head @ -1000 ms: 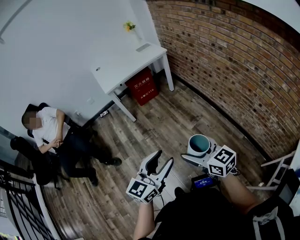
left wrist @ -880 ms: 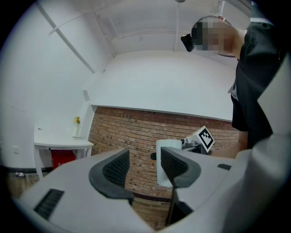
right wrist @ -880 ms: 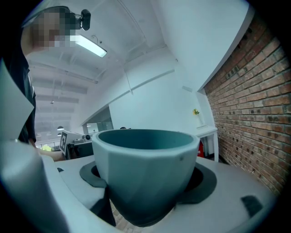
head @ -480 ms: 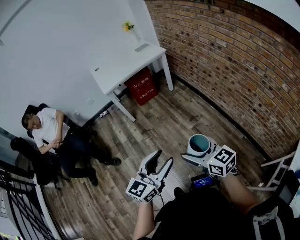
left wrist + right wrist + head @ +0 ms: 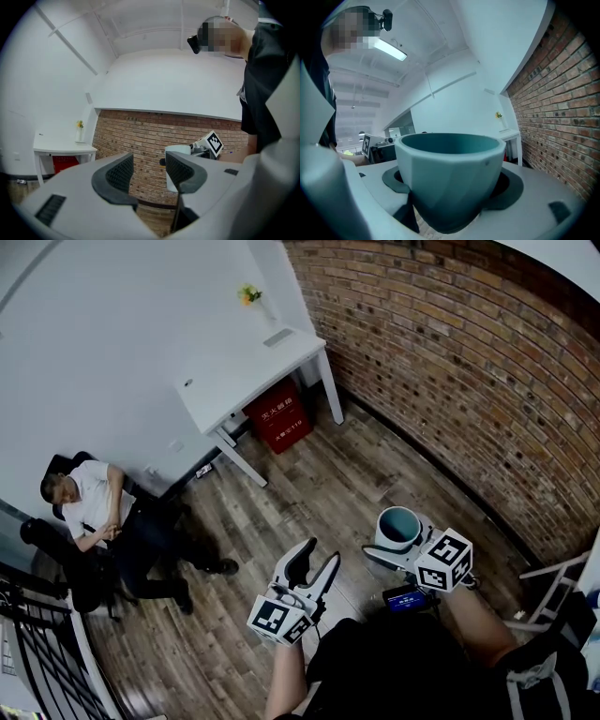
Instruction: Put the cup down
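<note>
A cup (image 5: 397,529), pale outside and teal inside, is held upright above the wooden floor, with my right gripper (image 5: 394,547) shut on its lower body. In the right gripper view the cup (image 5: 449,173) fills the middle, and the right gripper (image 5: 450,190) has a dark pad pressed to each side of it. My left gripper (image 5: 316,558) hangs to the cup's left, open and empty. In the left gripper view the left gripper (image 5: 147,171) shows a clear gap between its pads. Beyond it the cup (image 5: 177,150) shows beside the right gripper's marker cube (image 5: 213,142).
A white table (image 5: 248,371) stands against the white wall with a small flower vase (image 5: 249,298) on it and a red box (image 5: 278,418) beneath. A brick wall (image 5: 469,362) runs along the right. A person (image 5: 94,512) sits at the left, near a black railing (image 5: 37,652).
Both grippers keep almost the same pose. The left gripper has drifted slightly to the left, and the head view has shifted a little.
</note>
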### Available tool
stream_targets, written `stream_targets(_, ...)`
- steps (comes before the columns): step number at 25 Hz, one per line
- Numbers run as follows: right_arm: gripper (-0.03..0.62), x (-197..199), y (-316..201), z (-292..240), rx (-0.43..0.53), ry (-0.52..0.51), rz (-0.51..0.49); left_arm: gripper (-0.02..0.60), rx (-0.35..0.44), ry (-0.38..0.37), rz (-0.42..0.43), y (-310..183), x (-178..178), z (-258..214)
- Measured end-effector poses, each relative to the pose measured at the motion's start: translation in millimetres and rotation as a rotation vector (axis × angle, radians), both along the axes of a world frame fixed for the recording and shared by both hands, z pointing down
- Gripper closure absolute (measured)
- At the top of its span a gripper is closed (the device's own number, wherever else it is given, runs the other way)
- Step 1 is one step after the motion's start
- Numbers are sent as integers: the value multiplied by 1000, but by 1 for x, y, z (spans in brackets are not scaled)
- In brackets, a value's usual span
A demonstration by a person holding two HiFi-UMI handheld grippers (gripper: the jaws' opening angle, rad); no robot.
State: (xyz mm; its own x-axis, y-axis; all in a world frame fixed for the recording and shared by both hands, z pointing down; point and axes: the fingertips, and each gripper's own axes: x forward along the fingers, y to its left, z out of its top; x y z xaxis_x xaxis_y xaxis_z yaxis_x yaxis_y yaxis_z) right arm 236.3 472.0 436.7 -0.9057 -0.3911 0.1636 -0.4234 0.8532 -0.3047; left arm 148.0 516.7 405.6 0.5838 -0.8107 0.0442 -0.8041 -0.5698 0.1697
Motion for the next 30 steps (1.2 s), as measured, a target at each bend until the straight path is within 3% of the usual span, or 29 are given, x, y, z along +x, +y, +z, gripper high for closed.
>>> stream_targets(8, 183, 8, -33, 20, -40, 11, 5, 359, -27, 6, -41, -33, -9, 14)
stream_targets(17, 183, -17, -112, 37, -56, 43, 28, 359, -45, 37, -14, -119, -36, 38)
stream_targets(30, 182, -129, -310, 15, -16, 58, 68, 359, -18, 20, 15, -314, -151, 25)
